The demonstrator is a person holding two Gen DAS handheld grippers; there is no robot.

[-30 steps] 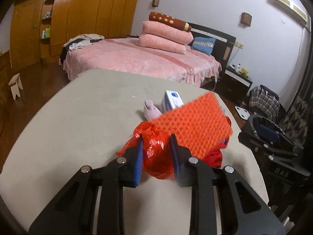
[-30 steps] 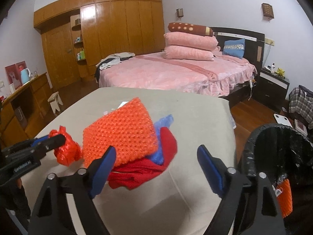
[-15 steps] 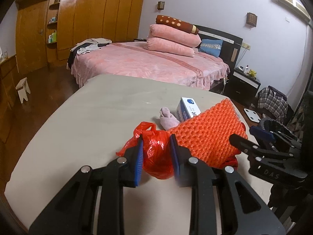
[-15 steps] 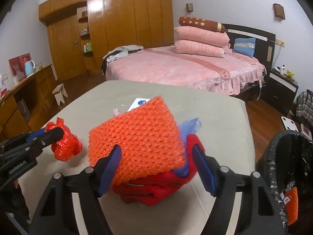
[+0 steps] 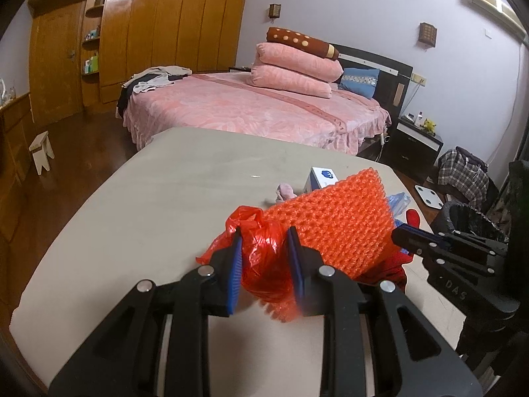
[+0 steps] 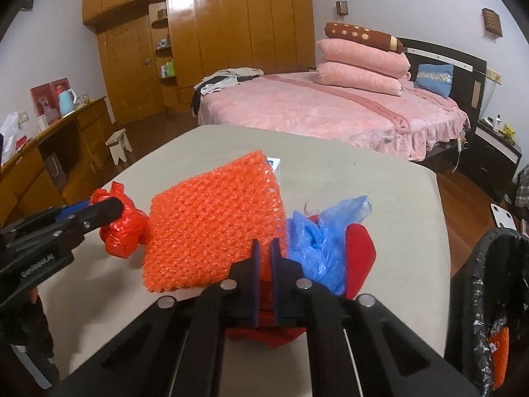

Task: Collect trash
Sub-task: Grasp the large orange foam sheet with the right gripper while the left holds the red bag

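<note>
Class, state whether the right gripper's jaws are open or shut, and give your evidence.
Shut. The right gripper has just closed, its blue pads pinching the orange bubble wrap's lower edge.

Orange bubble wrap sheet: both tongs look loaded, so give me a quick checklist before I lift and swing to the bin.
1. Left tongs shut on the red plastic bag: ok.
2. Right tongs have just been closing; pads pinch the near edge of the orange bubble wrap: ok, though how deep the grip is, cannot tell.
3. Blue plastic bag and red cloth free of that grip: cannot tell; they lie against it.
4. Black-lined bin open beside the table: ok.
5. White box and pink scrap behind the sheet, clear of the lift: ok.
</note>
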